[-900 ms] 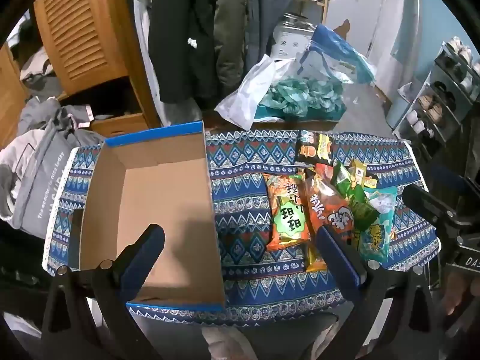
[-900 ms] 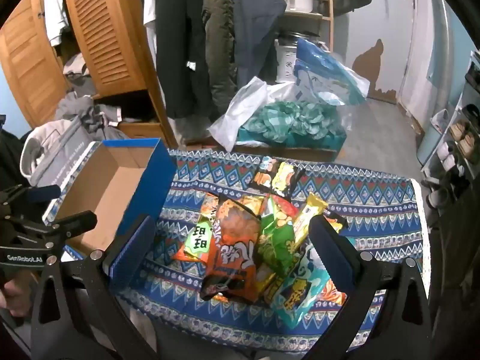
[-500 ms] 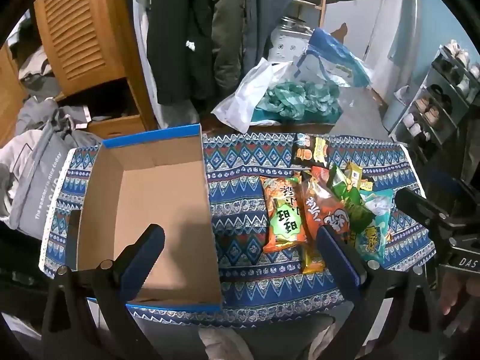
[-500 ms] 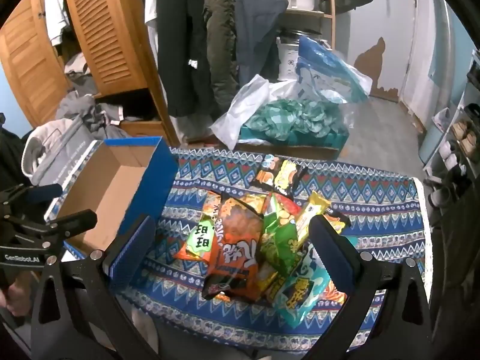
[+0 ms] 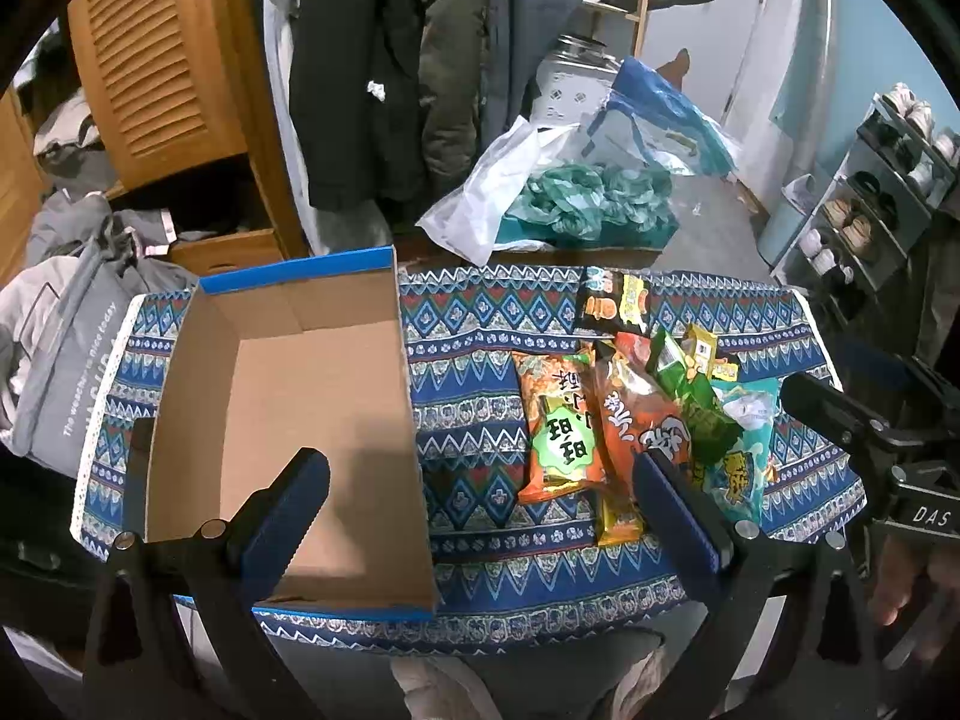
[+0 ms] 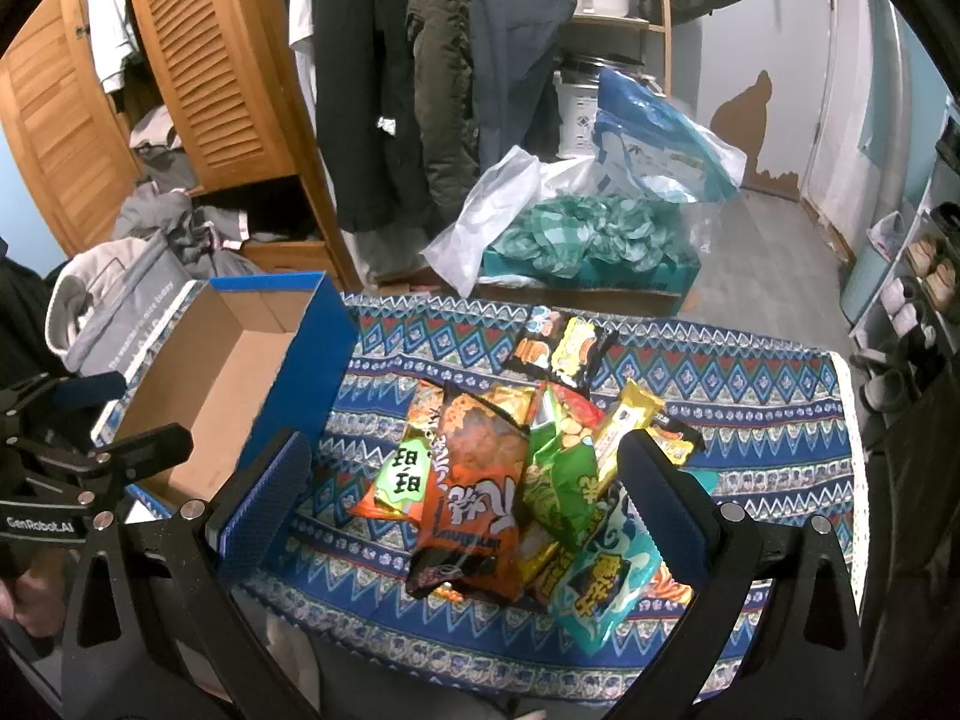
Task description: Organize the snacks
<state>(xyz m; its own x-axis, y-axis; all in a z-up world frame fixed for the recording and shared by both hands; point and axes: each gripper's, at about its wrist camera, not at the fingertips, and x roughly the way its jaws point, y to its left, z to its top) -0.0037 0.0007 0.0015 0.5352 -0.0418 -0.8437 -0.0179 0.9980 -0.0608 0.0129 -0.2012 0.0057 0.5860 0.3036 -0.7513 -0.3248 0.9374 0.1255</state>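
Hovering over desk, nothing gripped.
Left gripper (image 5: 480, 516) and right gripper (image 6: 462, 492) jaws are held fully spread; snacks (image 6: 510, 480) are piled beside empty box (image 5: 288, 420).

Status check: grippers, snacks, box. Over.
Left gripper and right gripper open, empty. Snack pile on cloth, untouched. Box empty. Path clear.

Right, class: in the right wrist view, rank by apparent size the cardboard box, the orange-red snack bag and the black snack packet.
1. cardboard box
2. orange-red snack bag, though it lies nearer the camera
3. black snack packet
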